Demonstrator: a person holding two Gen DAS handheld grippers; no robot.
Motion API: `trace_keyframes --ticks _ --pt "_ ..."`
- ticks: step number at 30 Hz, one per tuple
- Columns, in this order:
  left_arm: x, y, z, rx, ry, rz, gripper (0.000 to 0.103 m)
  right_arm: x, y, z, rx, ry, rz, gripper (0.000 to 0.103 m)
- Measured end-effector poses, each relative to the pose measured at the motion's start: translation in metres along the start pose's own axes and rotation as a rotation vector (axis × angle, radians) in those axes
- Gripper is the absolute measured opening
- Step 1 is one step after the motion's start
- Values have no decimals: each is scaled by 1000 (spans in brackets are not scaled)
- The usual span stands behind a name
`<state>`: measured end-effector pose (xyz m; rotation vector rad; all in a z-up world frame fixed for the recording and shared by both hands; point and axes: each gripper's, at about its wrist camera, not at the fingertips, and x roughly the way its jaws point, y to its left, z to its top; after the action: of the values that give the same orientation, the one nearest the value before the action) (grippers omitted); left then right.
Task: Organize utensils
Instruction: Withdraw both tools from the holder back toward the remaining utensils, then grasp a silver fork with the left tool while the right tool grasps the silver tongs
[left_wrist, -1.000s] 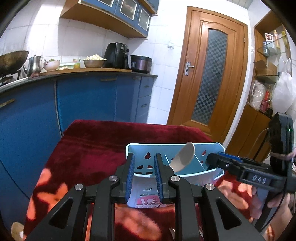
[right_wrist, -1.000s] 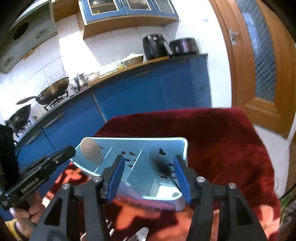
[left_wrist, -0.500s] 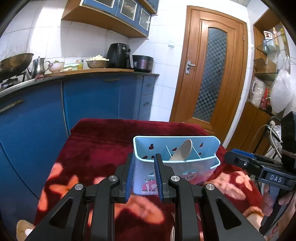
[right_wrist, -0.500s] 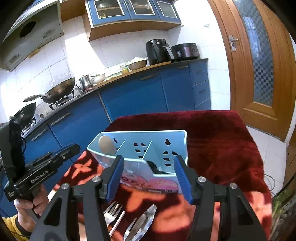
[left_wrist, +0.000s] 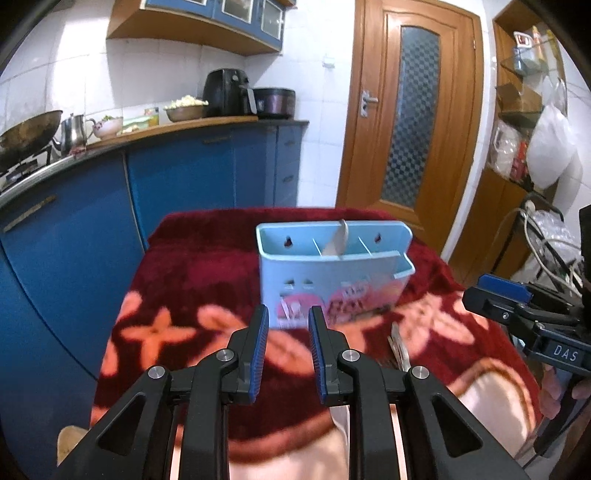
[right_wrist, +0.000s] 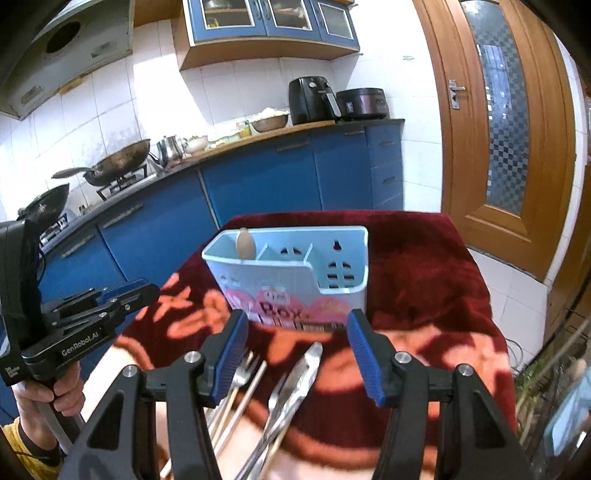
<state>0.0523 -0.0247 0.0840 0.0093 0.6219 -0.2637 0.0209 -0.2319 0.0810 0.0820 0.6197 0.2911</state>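
1. Left wrist view: the left gripper (left_wrist: 285, 330) hangs empty, its jaws parted by a narrow gap, short of the blue holder (left_wrist: 334, 271) standing on the red blanket (left_wrist: 207, 266). One wooden spoon (left_wrist: 338, 242) stands in it, so sorting has barely started.

2. Right wrist view: the right gripper (right_wrist: 295, 345), jaws wide apart and empty, hovers over the loose pile; fork (right_wrist: 236, 376) and tongs (right_wrist: 295, 384), arms apparently together, lie before the holder, still to go in.

The wooden spoon (right_wrist: 245, 243) shows only its bowl above the blue caddy (right_wrist: 295, 273); its handle is hidden inside. At the lower centre of the right wrist view, the tongs (right_wrist: 295, 384) and forks (right_wrist: 236, 384) run off the bottom edge, partly behind the right gripper (right_wrist: 293, 350). The caddy's printed label is blurred in the left wrist view.
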Motion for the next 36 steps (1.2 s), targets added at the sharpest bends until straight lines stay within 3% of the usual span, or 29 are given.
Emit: trace_keyframes --ticks 9,19,36 --pt "1 -13 -20 22 73 -19 23 -9 -1 -32 38 72 -42 59" --pt "27 -25 -43 29 211 -47 23 -14 -12 -56 82 110 -52 59" --pt "60 -35 -59 60 309 -21 23 -13 -30 -72 123 137 -45 59"
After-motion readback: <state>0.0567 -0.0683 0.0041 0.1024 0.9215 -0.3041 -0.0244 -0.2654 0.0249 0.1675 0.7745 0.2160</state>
